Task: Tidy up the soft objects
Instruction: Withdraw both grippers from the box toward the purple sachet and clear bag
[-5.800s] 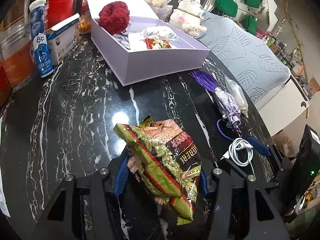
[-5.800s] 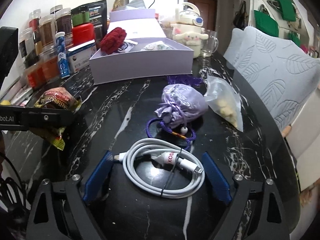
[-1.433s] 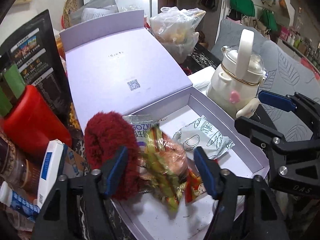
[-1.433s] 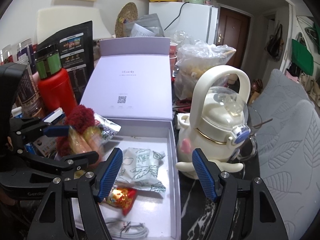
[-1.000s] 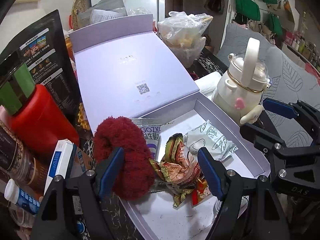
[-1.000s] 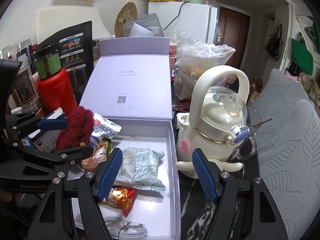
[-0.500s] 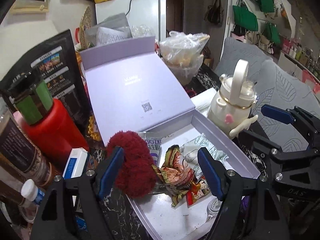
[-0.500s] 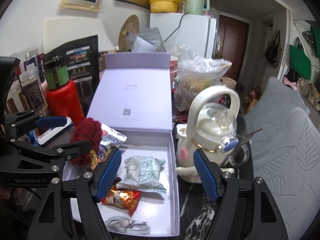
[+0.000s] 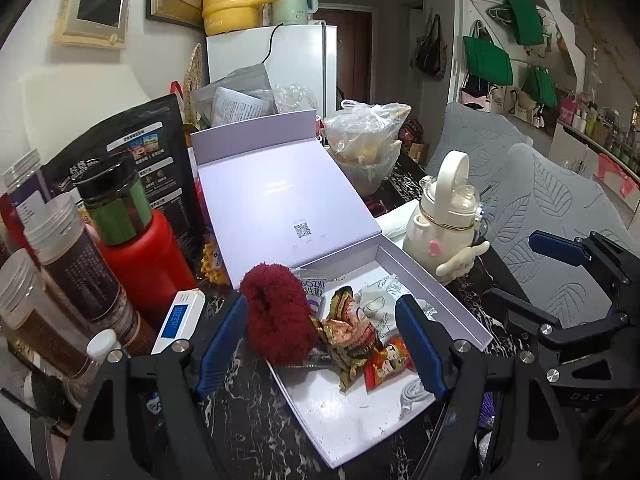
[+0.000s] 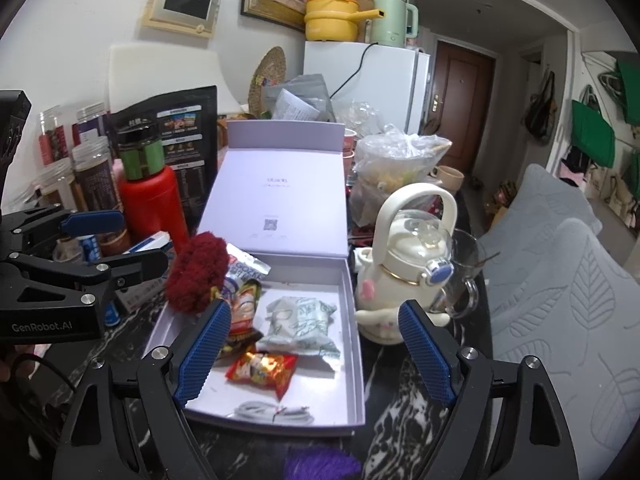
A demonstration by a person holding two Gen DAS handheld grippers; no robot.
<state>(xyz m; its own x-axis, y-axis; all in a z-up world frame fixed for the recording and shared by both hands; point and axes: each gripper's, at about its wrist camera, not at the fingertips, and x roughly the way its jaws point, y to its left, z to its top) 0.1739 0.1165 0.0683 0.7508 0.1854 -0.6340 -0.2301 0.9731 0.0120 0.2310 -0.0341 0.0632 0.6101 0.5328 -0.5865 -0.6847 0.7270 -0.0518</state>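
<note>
Open box, crowded flanks

Bare floor at the box [image 10: 352, 360] near end beside the cable [image 10: 276, 407]; red flask [image 10: 154, 208] and jars [image 9: 76, 256] crowd its left, the kettle [image 10: 404, 272] touches its right; raised lid [image 10: 280, 196] blocks behind.

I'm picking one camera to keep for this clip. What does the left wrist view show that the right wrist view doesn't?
Only the left wrist view shows the right gripper, its jaws opening with nothing between them. Only the right wrist view shows the left gripper, open and empty, and the glass mug behind the kettle. Both show the open lilac box holding the red pompom, snack packets and white cable.
</note>
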